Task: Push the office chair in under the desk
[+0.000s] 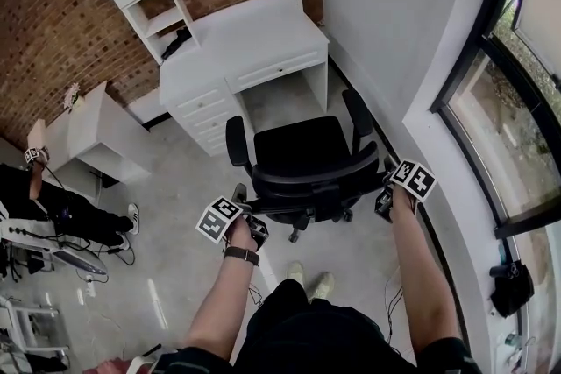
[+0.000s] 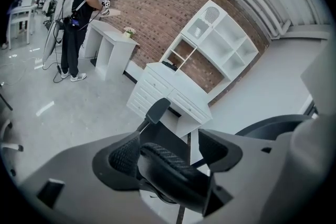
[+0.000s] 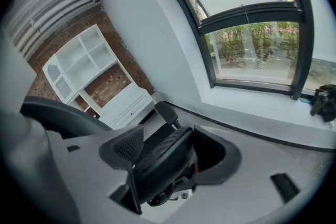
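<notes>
A brick wall (image 1: 53, 22) stands at the back. Against it is a small white table (image 1: 96, 136), with a flower pot (image 2: 127, 32) at the wall edge of its top. A person (image 2: 79, 23) stands at the table's end. A black bag (image 1: 510, 286) sits on the window (image 1: 508, 101) sill.

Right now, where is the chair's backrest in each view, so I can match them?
Head view: backrest at centre, just below the seat.
Left gripper view: backrest at bottom centre, between the jaws.
Right gripper view: backrest at bottom centre, between the jaws.
Shared landmark: the white desk.
</notes>
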`<state>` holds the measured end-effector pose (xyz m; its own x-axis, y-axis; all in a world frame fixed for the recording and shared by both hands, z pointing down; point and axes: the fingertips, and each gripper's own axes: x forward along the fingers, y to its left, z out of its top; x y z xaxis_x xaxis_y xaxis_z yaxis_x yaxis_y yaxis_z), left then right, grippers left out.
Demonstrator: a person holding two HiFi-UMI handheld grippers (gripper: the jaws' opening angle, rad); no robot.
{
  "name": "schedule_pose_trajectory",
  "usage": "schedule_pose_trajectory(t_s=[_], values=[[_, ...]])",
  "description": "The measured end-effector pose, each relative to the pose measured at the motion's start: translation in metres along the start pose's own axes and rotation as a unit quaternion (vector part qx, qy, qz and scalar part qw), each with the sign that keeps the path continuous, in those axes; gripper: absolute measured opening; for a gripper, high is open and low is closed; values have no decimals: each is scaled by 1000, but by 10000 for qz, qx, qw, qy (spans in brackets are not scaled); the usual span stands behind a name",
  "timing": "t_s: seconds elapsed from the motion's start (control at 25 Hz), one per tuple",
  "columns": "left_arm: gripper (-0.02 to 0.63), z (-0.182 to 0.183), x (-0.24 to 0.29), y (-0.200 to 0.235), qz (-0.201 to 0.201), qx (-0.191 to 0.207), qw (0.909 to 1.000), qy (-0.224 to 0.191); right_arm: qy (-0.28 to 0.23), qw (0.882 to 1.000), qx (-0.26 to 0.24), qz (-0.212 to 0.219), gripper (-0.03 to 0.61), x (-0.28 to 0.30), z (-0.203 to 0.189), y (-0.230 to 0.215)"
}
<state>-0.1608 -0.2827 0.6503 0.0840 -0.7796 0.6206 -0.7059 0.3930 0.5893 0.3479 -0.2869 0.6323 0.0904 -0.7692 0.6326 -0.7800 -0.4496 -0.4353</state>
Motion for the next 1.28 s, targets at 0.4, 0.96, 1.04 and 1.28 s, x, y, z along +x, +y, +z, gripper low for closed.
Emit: schedule_pose_trajectory(t_s=[0.4, 0.96, 1.04, 1.28], values=[[348, -2, 34, -36, -33, -119, 9999, -119, 20, 9999, -135, 31, 272, 55, 46, 7], [353, 24, 98, -77, -4, -125, 9999, -119, 111, 9996, -257, 68, 267, 129, 95, 36], [353, 26, 105, -82, 2, -130, 9998, -118, 136, 9995, -278, 64, 267, 138, 101, 39], [356, 38, 126, -96, -29, -146, 9998, -101, 146, 9994, -295, 80, 265, 163, 117, 54]])
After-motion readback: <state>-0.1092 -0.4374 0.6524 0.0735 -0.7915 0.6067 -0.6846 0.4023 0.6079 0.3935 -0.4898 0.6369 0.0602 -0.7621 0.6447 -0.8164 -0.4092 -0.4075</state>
